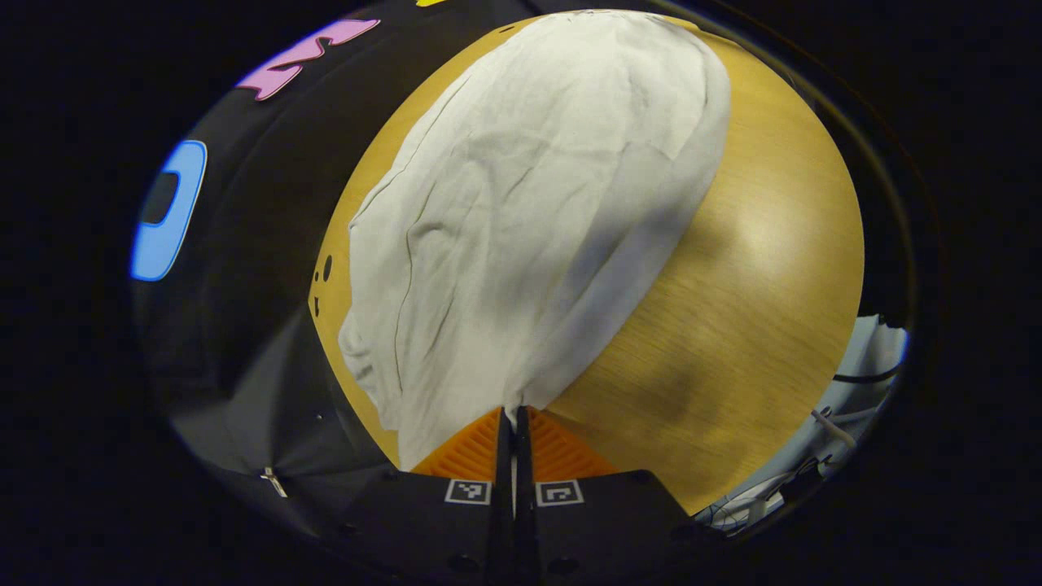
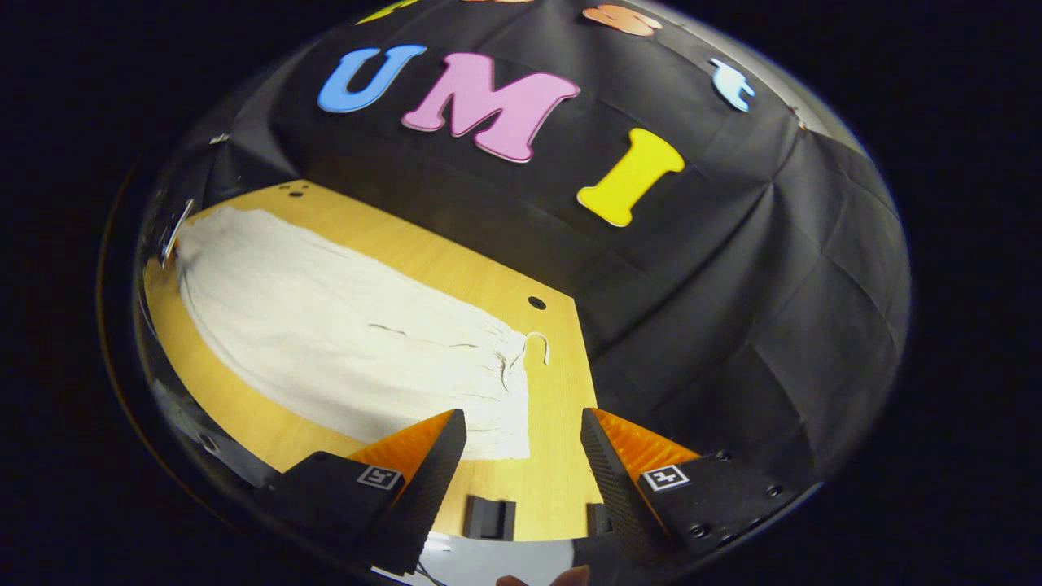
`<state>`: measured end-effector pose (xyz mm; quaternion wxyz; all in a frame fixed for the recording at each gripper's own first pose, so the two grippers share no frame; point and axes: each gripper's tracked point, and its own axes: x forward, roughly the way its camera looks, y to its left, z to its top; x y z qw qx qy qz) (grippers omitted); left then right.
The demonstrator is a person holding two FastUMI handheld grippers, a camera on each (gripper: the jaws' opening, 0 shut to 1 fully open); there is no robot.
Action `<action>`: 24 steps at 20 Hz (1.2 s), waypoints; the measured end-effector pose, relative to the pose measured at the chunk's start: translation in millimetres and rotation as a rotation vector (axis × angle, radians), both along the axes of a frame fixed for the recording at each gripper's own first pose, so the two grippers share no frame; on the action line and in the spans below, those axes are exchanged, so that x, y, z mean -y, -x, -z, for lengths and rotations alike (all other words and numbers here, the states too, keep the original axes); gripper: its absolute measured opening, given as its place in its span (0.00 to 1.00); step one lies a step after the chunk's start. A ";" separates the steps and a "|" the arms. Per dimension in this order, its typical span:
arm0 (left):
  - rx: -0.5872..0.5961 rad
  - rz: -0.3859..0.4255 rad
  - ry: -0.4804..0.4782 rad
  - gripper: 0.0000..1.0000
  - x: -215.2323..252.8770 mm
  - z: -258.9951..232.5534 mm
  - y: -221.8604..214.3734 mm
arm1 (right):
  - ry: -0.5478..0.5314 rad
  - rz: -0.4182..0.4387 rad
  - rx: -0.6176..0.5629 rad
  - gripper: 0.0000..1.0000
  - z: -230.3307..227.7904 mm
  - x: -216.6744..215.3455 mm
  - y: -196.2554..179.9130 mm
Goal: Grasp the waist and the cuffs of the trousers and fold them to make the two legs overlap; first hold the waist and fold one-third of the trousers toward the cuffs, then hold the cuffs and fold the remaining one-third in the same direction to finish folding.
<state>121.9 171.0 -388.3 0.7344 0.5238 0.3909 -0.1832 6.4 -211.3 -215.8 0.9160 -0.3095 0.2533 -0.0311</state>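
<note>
A wooden surface (image 1: 757,268) stands in a booth hung with black cloth. In the left gripper view, the left tongs (image 1: 514,425) are clenched on an edge of the white trousers (image 1: 529,220), which spread away ahead of them. The right tongs (image 2: 521,435) hang released above the surface, the trousers' waist end (image 2: 496,382) just ahead between their fingers.

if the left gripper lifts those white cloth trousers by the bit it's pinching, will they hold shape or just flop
Probably flop: the white cloth trousers lie creased and slack on the wooden table, tented up toward the left gripper. They look thin, so likely light. The rest would likely drag across the smooth tabletop, since the right gripper hangs open, holding nothing.
</note>
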 end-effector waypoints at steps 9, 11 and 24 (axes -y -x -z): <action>-0.058 -0.091 0.062 0.06 1.4 -0.5 -0.2 | 0.269 -0.325 -0.285 0.91 103.8 34.7 -24.4; -0.060 -0.100 0.060 0.06 1.4 -0.7 -1.3 | 0.322 -0.383 -0.346 0.90 124.5 40.5 -24.0; -0.066 -0.246 0.019 0.06 4.4 -0.7 -1.3 | 0.406 -0.548 -0.395 0.30 185.3 31.5 -63.2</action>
